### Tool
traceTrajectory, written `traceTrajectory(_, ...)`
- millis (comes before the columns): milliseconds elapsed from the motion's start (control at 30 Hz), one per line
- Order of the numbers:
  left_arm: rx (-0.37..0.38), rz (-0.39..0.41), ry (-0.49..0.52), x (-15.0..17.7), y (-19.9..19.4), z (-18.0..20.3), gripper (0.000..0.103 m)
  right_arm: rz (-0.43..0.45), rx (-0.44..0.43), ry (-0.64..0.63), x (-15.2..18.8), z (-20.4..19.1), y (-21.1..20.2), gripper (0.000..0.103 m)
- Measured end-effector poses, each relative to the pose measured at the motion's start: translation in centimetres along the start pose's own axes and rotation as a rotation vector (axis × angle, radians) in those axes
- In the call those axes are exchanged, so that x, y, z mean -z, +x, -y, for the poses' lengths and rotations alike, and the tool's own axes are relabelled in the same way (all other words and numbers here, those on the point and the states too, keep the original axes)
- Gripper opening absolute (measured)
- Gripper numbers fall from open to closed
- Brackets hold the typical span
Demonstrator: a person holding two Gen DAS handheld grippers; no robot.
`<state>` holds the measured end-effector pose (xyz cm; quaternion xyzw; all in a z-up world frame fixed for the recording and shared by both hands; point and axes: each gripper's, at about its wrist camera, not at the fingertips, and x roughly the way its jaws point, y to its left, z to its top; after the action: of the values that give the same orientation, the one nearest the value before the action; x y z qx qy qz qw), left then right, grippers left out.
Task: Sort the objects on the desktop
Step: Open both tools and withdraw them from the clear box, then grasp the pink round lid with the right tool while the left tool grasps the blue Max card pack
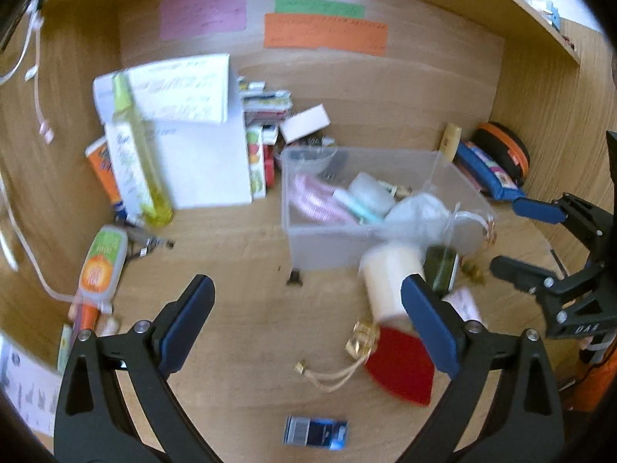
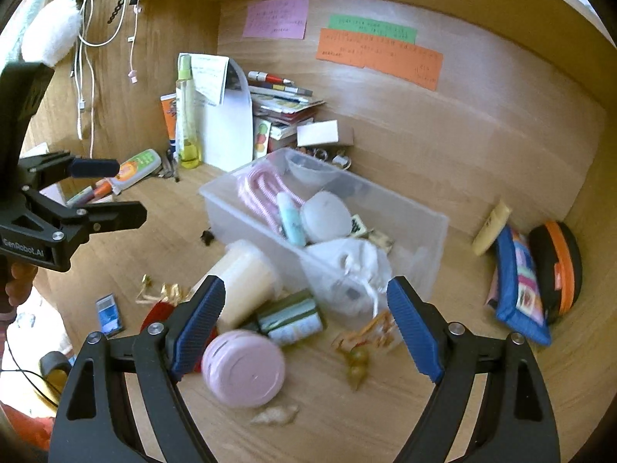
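A wooden desk alcove [image 2: 482,162], closed in by a back panel and side walls under a shelf, seen from both wrist cameras. White cables [image 2: 83,38] hang on the left wall. Left to right along the back: an orange tube [image 1: 104,171], a tall yellow-green bottle [image 1: 135,154] upright before leaning white papers [image 1: 204,162], and a stack of books [image 2: 285,106] with a small white box [image 2: 318,133] beside it. Pink [image 2: 275,17], green [image 2: 372,29] and orange [image 2: 380,58] notes are stuck to the back panel.

At centre stands a clear plastic bin [image 2: 239,208] holding a pink coiled item [image 2: 258,193], a teal tube and a white round pad; a white drawstring pouch [image 2: 347,266] hangs over its near wall. On the desktop before it lie a cream cylinder [image 2: 245,281], a green-labelled jar [image 2: 291,316], a pink round tin [image 2: 243,372], a red piece [image 1: 401,366] and a small blue card [image 1: 316,432]. At far right a blue pencil case [image 2: 516,289] leans on a black and orange pouch [image 2: 559,266].

The left gripper [image 1: 308,328] stands wide apart over bare desktop, gripping nothing. The right gripper [image 2: 304,328] is likewise spread wide, above the jar and tin, its pads touching neither so far as can be seen.
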<state>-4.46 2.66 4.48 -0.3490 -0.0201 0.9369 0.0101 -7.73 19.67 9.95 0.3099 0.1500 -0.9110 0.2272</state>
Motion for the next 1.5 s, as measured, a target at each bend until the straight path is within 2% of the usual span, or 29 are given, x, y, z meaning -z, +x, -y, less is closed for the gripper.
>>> traceTrajectory(367,-0.015,-0.128,-0.037,7.5,0.6,-0.5,0.098,-0.067,-0.066,0.072,4.1,-0.8,0.1,0.087)
traceTrajectory(600,0.007,-0.152,-0.028,9.9,0.8,0.5,0.098,-0.137,-0.126,0.101,5.7,-1.4,2.4,0.087)
traceTrajectory(700,0.002,-0.161,-0.006,10.7,1.0,0.9,0.098,-0.161,-0.141,0.124,6.1,-1.3,3.7,0.087)
traceTrajectory(833,-0.013,-0.162,-0.025,11.0,1.3,0.5,0.098,-0.175,-0.170,0.137,6.2,-1.2,4.8,0.085)
traceTrajectory(900,-0.018,-0.163,-0.042,11.1,1.5,0.1,0.093,-0.194,-0.204,0.154,6.1,-1.0,5.4,0.085)
traceTrajectory(967,-0.038,-0.156,-0.039,11.0,1.5,-0.1,0.082,-0.213,-0.245,0.184,6.1,-0.7,6.1,0.085)
traceTrajectory(1133,-0.080,-0.130,-0.002,11.3,1.4,0.3,0.075,-0.227,-0.277,0.212,6.2,-0.4,7.0,0.083)
traceTrajectory(1267,-0.121,-0.114,0.012,11.4,1.3,0.7,0.072,-0.223,-0.268,0.193,6.4,-0.8,7.4,0.065)
traceTrajectory(1300,-0.129,-0.108,0.024,11.4,1.2,1.0,0.070,-0.220,-0.261,0.184,6.3,-0.9,7.4,0.064)
traceTrajectory(1367,-0.119,-0.104,0.040,11.4,1.1,1.4,0.055,-0.214,-0.261,0.171,6.4,-1.2,7.3,0.063)
traceTrajectory(1433,-0.096,-0.107,0.040,11.3,1.1,1.5,0.047,-0.210,-0.253,0.164,6.4,-1.3,7.3,0.063)
traceTrajectory(1500,-0.099,-0.106,0.032,11.3,1.1,1.4,0.047,-0.206,-0.245,0.159,6.4,-1.4,7.2,0.063)
